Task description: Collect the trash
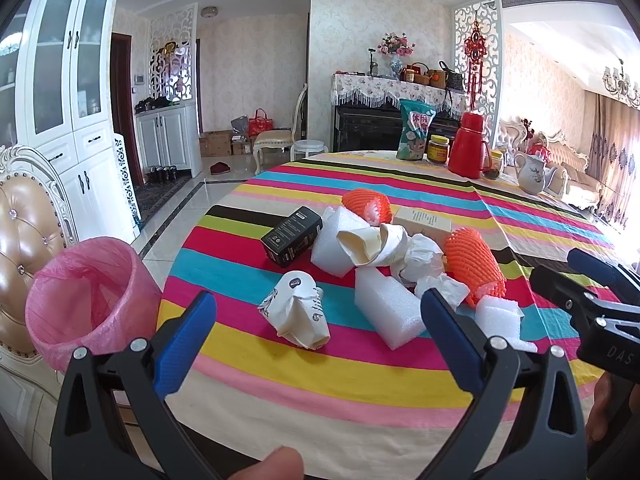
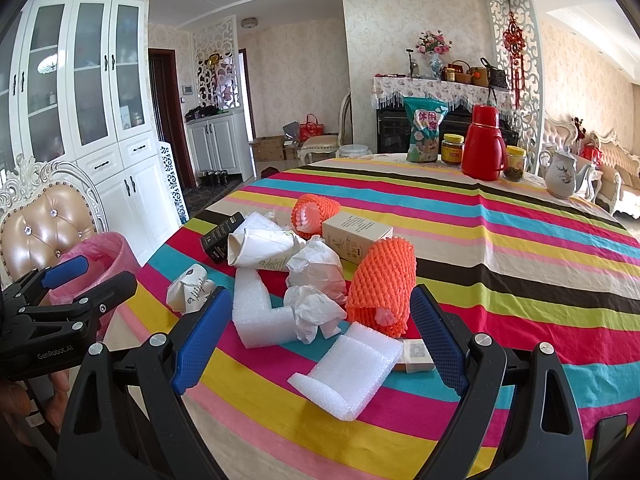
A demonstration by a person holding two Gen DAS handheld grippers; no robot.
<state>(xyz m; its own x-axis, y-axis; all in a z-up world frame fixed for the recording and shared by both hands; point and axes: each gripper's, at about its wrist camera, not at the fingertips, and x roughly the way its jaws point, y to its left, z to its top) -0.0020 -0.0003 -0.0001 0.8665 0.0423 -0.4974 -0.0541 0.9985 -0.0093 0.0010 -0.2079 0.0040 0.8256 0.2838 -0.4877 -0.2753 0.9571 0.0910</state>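
Note:
A pile of trash lies on the striped tablecloth (image 1: 280, 364): a crushed paper cup (image 1: 298, 316), white foam pieces (image 1: 390, 312), crumpled paper (image 1: 420, 258), two orange foam nets (image 1: 474, 266), a black box (image 1: 292, 236) and a tan box (image 1: 422, 222). A bin with a pink bag (image 1: 90, 300) stands left of the table. My left gripper (image 1: 316, 320) is open and empty, just short of the crushed cup. My right gripper (image 2: 320, 320) is open and empty, near a foam piece (image 2: 348, 372), crumpled paper (image 2: 316, 312) and an orange net (image 2: 380, 288).
At the table's far side stand a green snack bag (image 1: 414, 130), jars (image 1: 438, 150), a red thermos (image 1: 468, 146) and a white teapot (image 1: 530, 172). A padded chair (image 1: 28, 224) stands behind the bin. White cabinets (image 1: 68, 92) line the left wall.

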